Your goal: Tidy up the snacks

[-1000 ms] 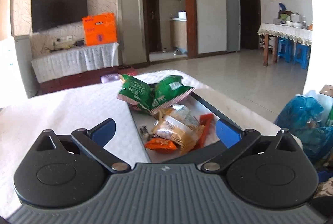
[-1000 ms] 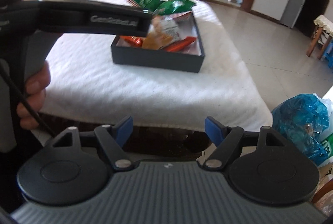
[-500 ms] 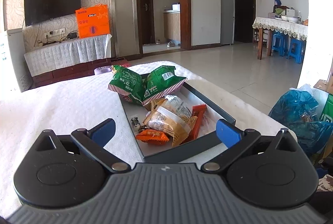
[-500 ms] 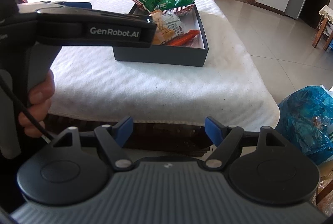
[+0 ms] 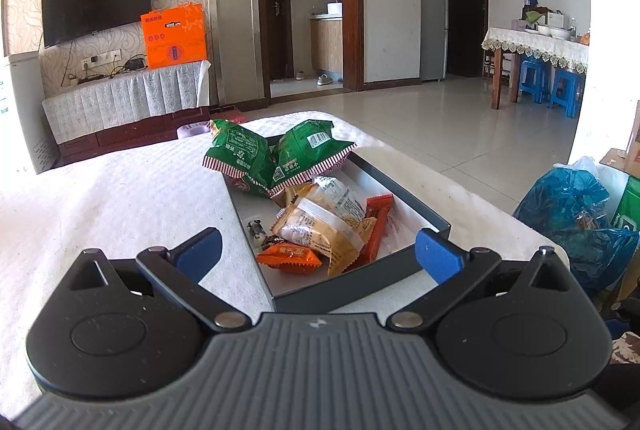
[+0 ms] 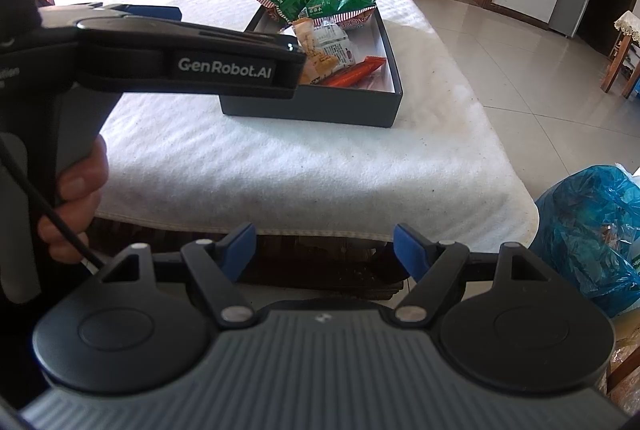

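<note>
Snacks (image 5: 316, 206) lie piled in the dark box (image 6: 320, 106) on the white-covered table (image 6: 280, 166), apparently all gathered, while the left gripper (image 5: 318, 254) and right gripper (image 6: 324, 250) hover spread and empty.

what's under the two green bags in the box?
The green bags lie on the far rim of the box, overlapping a tan packet; a red-printed pack peeks out below them. The rest beneath is covered.

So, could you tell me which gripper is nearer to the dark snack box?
The left gripper: it hangs open right at the box's near corner. The right gripper sits back beyond the table edge.
</note>
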A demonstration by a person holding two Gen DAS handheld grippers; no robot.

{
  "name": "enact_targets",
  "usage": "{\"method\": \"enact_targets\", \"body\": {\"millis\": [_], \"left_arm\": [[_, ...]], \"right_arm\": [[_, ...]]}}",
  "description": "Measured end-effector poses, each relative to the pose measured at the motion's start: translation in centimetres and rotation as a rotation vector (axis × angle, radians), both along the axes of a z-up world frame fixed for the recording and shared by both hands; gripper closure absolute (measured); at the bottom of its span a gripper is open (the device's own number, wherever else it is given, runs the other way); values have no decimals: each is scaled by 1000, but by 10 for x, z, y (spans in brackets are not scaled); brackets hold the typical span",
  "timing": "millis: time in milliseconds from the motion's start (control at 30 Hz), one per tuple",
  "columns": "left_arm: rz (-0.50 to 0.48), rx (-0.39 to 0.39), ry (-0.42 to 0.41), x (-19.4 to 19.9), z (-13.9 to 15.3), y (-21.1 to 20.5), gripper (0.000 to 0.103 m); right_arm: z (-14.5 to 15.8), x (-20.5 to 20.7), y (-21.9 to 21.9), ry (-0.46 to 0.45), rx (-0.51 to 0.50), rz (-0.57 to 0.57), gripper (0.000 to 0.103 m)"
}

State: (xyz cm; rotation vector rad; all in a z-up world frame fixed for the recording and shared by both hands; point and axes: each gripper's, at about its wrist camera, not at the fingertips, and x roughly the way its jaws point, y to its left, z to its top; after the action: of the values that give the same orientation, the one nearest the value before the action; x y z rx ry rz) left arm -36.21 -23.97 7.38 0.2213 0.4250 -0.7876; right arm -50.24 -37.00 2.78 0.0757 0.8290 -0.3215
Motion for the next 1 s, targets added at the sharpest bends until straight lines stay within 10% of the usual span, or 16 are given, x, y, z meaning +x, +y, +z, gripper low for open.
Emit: {"method": "enact_targets", "body": {"millis": [1000], "left_arm": [[-17, 9, 21, 4, -4, -4, 0]], "right_arm": [[-1, 2, 1, 4, 5, 5, 25]]}}
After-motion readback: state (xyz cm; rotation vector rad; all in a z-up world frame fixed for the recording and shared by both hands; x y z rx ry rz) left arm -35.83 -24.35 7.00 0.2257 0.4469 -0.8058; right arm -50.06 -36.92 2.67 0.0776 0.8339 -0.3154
